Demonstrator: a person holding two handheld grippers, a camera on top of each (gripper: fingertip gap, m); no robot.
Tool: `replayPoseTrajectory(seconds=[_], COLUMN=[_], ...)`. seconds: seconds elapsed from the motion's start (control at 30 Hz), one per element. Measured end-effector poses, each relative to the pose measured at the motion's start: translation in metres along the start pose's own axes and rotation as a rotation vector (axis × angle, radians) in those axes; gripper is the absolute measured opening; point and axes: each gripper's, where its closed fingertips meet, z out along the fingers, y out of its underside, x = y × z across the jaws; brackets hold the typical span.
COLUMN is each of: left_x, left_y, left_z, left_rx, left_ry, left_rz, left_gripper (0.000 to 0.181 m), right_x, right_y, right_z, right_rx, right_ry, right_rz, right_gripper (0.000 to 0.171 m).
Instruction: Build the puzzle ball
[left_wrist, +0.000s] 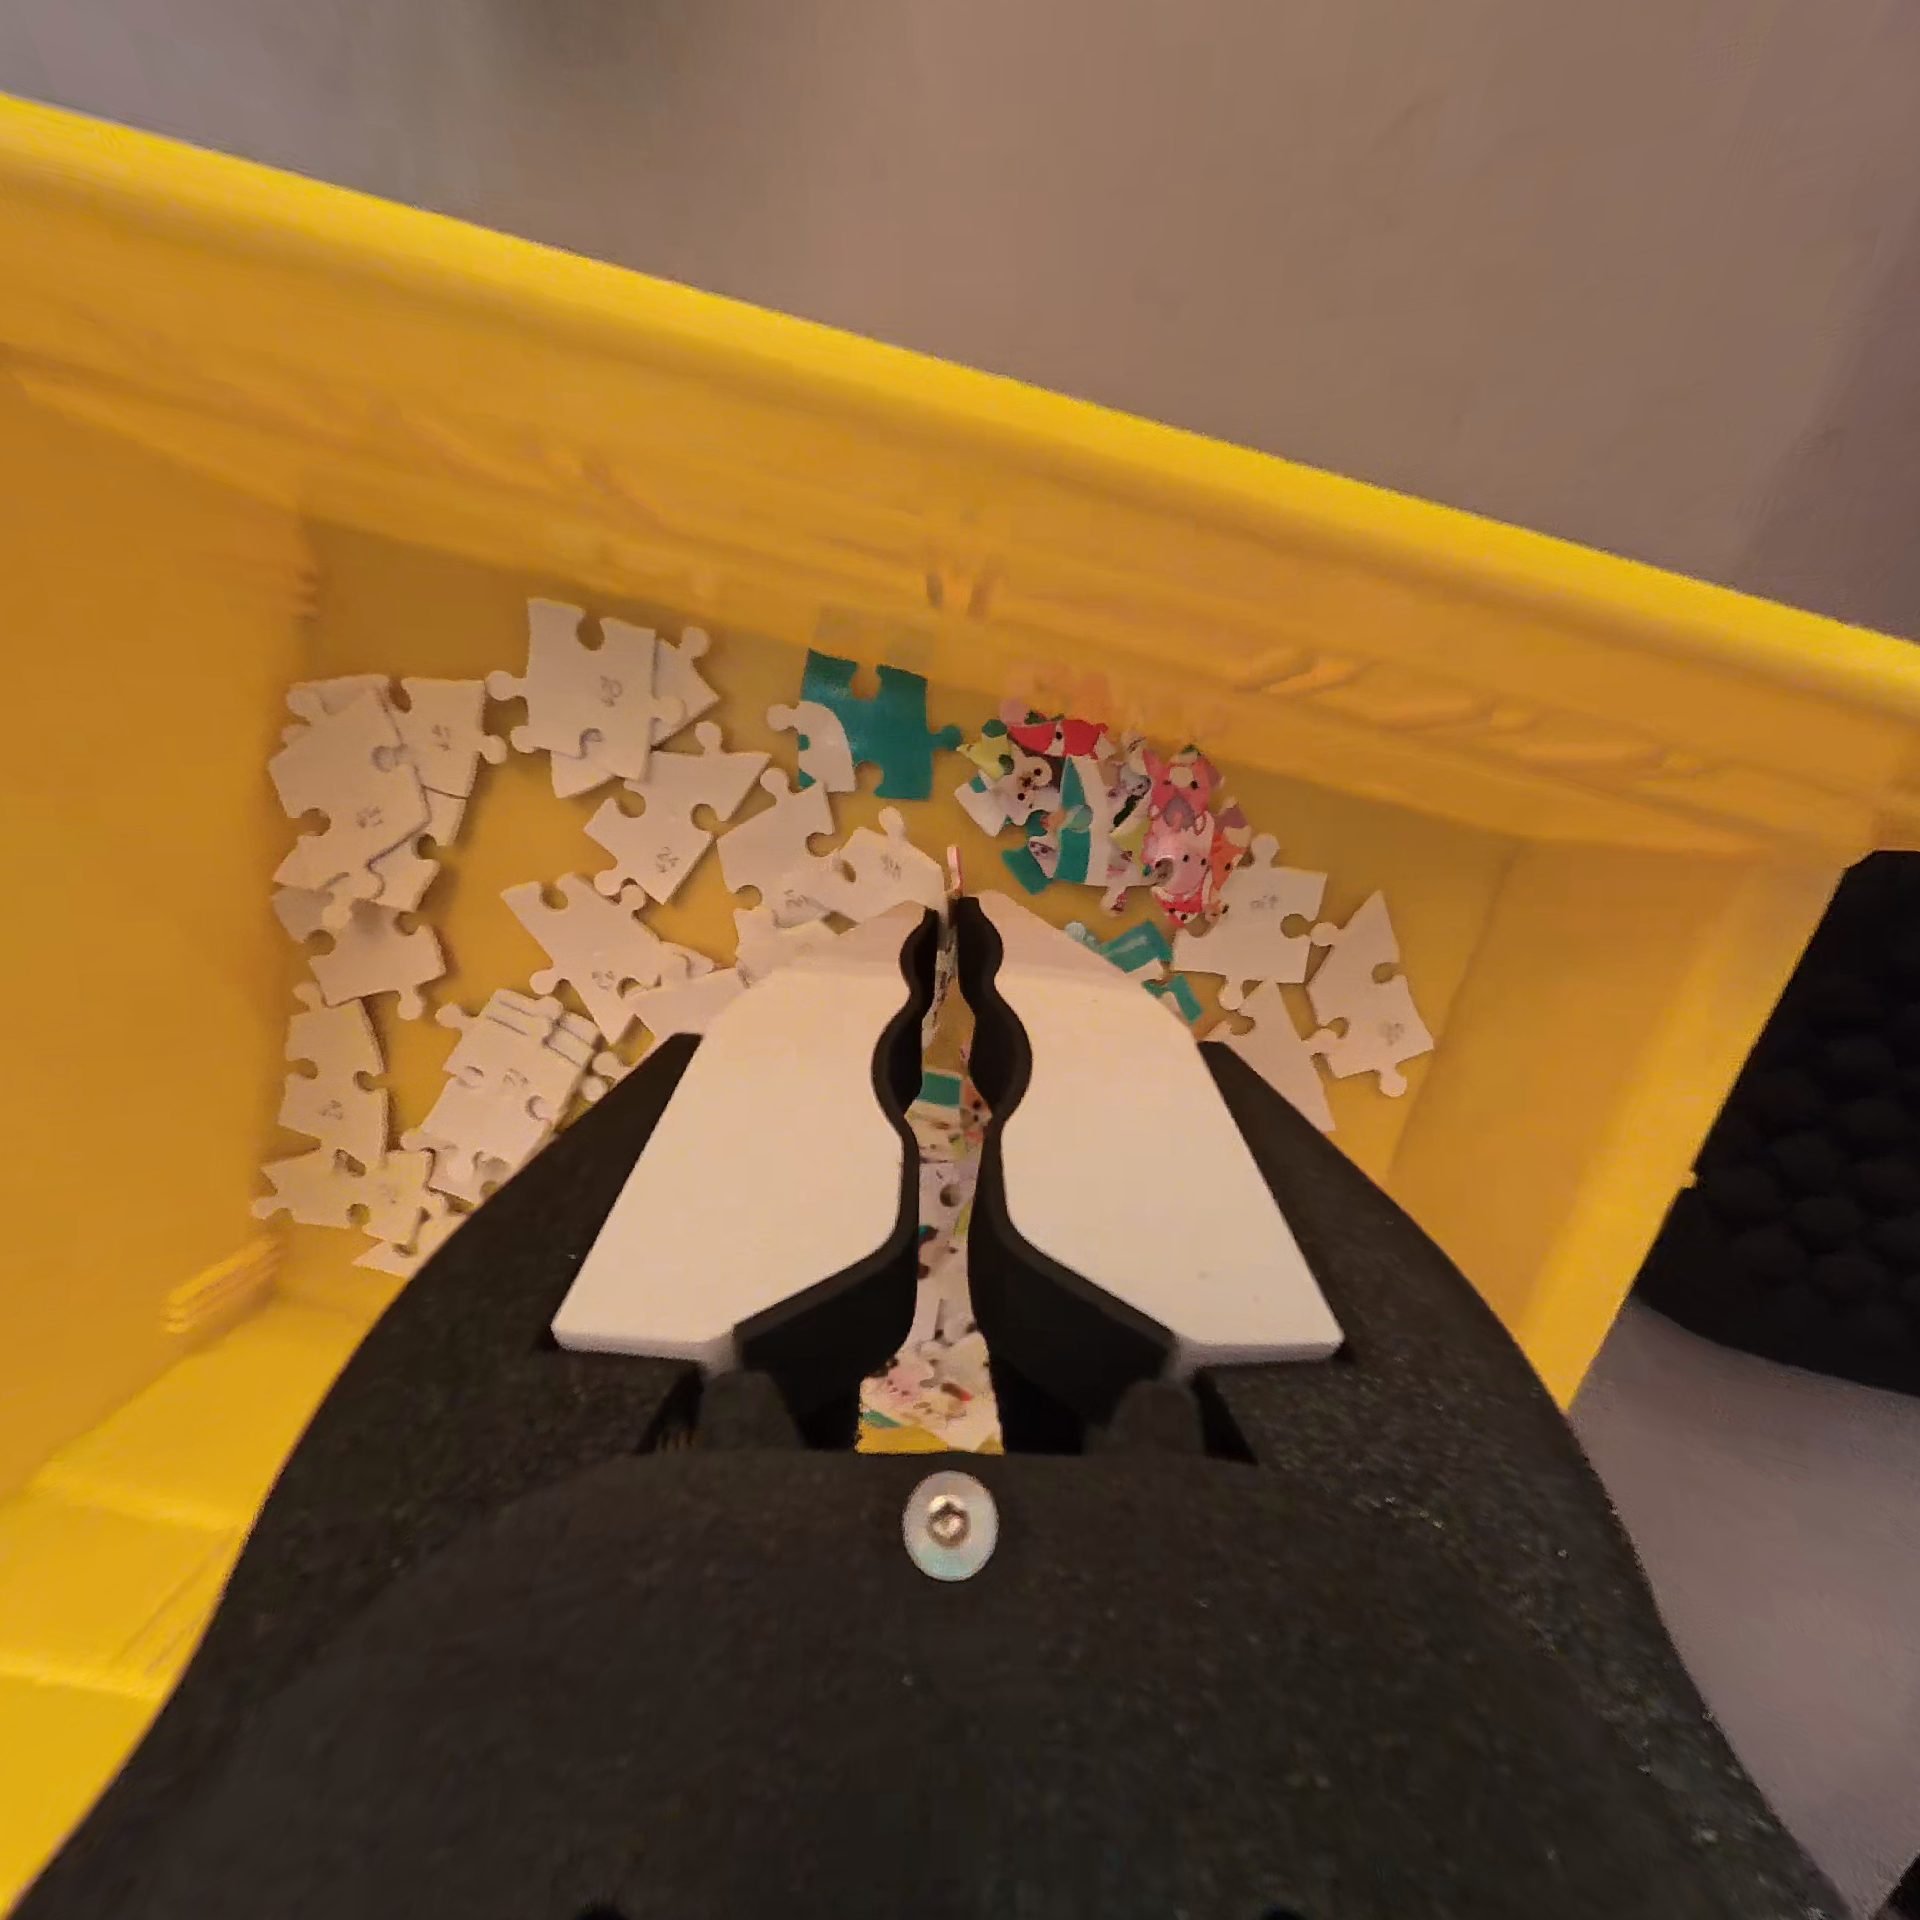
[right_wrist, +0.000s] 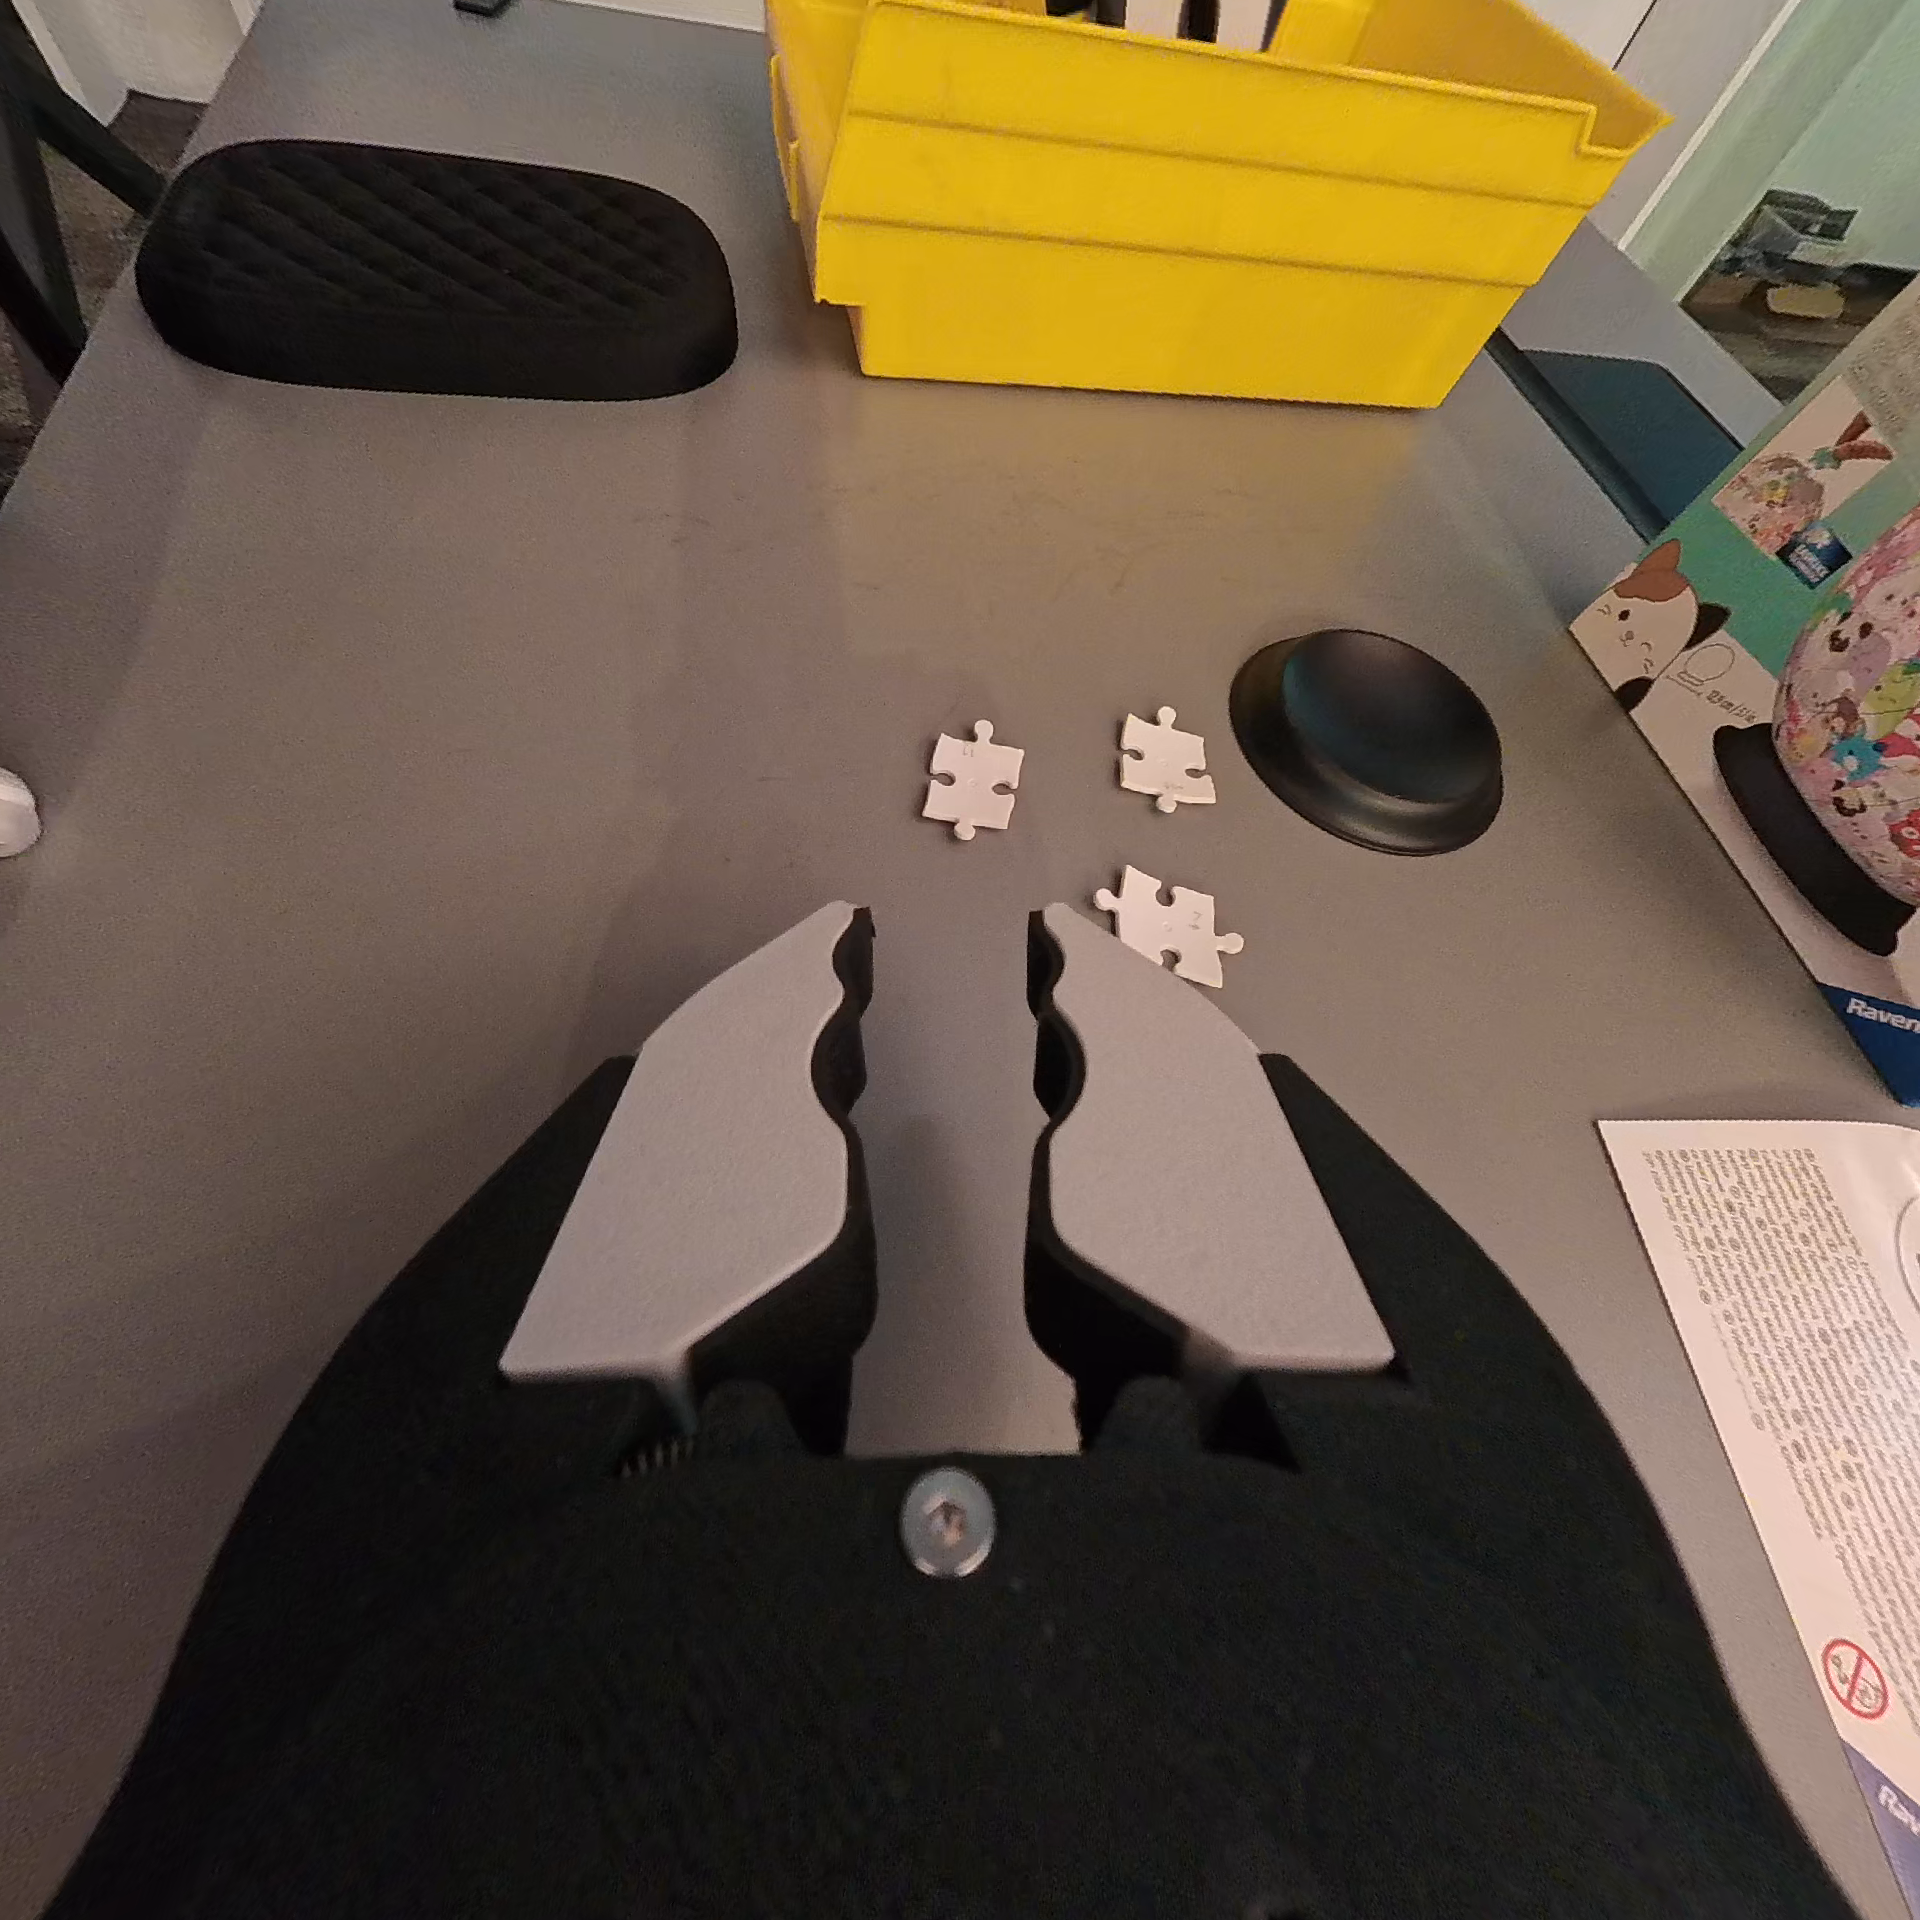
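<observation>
My left gripper (left_wrist: 952, 906) is inside a yellow bin (left_wrist: 727, 499), shut on a thin puzzle piece (left_wrist: 953, 871) held edge-on between the fingertips. Many loose pieces lie on the bin floor, most white side up (left_wrist: 665, 821), a few printed side up (left_wrist: 1117, 821), one teal (left_wrist: 878, 722). My right gripper (right_wrist: 950, 930) is open and empty, low over the grey table (right_wrist: 520, 675). Three white pieces lie ahead of it: one (right_wrist: 972, 781), a second (right_wrist: 1166, 763), a third (right_wrist: 1172, 928) beside the right fingertip. The black ball stand (right_wrist: 1366, 740) sits to their right.
The yellow bin (right_wrist: 1174, 197) stands at the far end of the table. A black quilted pad (right_wrist: 436, 270) lies at the far left. The puzzle box (right_wrist: 1808, 665) and a printed paper sheet (right_wrist: 1766, 1382) are at the right edge. Spacing between my two grippers at the tips: around 35 cm.
</observation>
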Motion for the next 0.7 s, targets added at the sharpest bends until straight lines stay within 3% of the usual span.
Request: replayPoseTrajectory(seconds=[0.17, 0.33, 0.43, 0.7], left_x=[0.004, 0.040, 0.045, 0.028], left_y=[-0.014, -0.061, -0.056, 0.013], left_z=[-0.033, -0.084, -0.082, -0.023], left_rx=[0.203, 0.503, 0.422, 0.087], left_ry=[-0.053, -0.071, -0.166, -0.254], left_rz=[-0.076, -0.065, -0.018, -0.119], left_gripper=[0.003, 0.003, 0.003, 0.003], right_x=[-0.003, -0.007, -0.007, -0.021], right_y=[-0.006, -0.022, -0.026, -0.018], right_z=[-0.002, -0.009, -0.012, -0.004], right_rx=[0.020, 0.105, 0.114, 0.053], right_ry=[-0.005, -0.023, -0.015, -0.046], right_rz=[-0.010, 0.023, 0.014, -0.026], right_gripper=[0.029, 0.029, 0.029, 0.029])
